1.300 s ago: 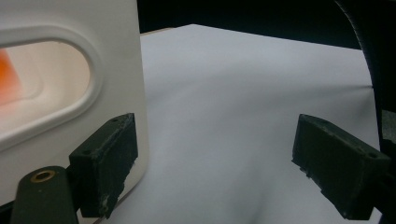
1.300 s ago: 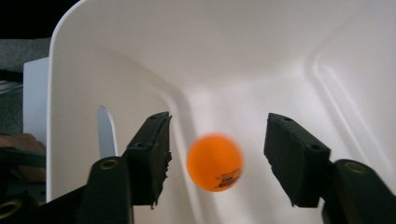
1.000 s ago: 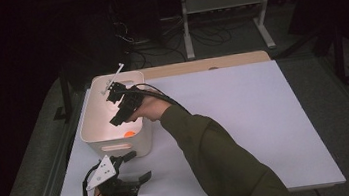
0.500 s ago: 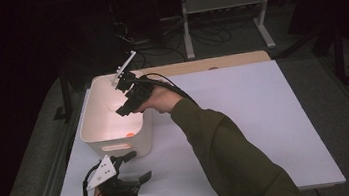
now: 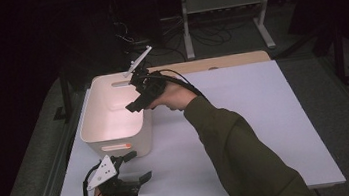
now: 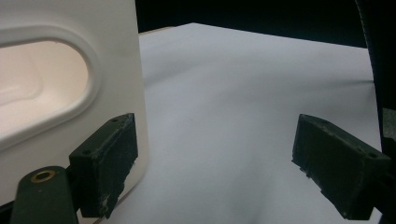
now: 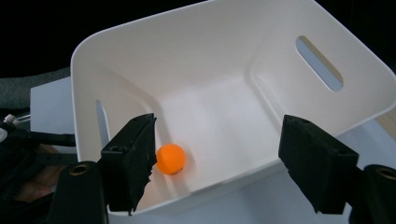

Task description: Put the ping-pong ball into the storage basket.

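White plastic bin (image 5: 95,119) sits at the left of the white table (image 5: 247,134). Right gripper (image 5: 134,97) hovers over its rim, jaws spread, empty; left gripper (image 5: 133,169) rests released beside it. Orange ball (image 7: 171,158) lies inside.

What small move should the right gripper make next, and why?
Probably withdraw further from the white bin. The right gripper is open and holds nothing, above the rim, and the orange ball already lies on the bin's floor. The left gripper rests open beside the bin.
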Motion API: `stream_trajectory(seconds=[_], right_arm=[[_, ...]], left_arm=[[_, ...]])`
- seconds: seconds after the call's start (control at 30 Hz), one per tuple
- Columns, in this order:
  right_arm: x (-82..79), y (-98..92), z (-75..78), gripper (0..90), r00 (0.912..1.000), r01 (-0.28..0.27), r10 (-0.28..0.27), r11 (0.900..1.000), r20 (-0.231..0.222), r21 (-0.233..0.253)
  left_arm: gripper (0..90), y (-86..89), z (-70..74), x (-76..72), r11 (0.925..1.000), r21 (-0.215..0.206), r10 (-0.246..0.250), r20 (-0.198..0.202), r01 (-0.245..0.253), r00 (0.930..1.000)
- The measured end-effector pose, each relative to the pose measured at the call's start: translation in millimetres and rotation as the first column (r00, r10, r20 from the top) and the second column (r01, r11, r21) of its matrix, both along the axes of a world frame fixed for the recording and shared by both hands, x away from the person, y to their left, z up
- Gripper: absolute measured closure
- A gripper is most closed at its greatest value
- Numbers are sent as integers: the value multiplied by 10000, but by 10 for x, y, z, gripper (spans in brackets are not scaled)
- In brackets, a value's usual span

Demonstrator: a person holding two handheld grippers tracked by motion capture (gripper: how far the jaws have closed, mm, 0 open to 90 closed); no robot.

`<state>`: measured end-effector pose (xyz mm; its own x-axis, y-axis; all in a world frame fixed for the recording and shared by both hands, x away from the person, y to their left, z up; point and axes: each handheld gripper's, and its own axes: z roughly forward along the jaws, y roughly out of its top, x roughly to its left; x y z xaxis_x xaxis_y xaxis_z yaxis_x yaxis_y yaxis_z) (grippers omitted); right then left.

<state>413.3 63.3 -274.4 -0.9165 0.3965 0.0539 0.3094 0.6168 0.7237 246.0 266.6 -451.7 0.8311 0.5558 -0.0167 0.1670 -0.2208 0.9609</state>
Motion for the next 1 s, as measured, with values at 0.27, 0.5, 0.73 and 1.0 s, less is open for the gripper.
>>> stream_trajectory(seconds=[0.27, 0.5, 0.73, 1.0], right_arm=[[17, -217, -26, 227, 9994, 333, -334, 9993, 60, 163], [20, -296, -97, 188, 9989, 470, -471, 9989, 49, 93], [22, -417, -180, 130, 9966, 811, -813, 9966, 105, 148], [20, -540, -279, 39, 9901, 1387, -1385, 9903, 211, -73]], left_arm=[[140, -2, 0, 1, 10000, 19, -5, -42, 5, 10000], [140, 0, 0, 0, 10000, 10, -3, -17, 3, 10000], [140, -3, 0, 3, 10000, 12, -6, -62, 6, 10000], [140, -3, 1, 5, 10000, 29, -14, -81, 15, 10000]])
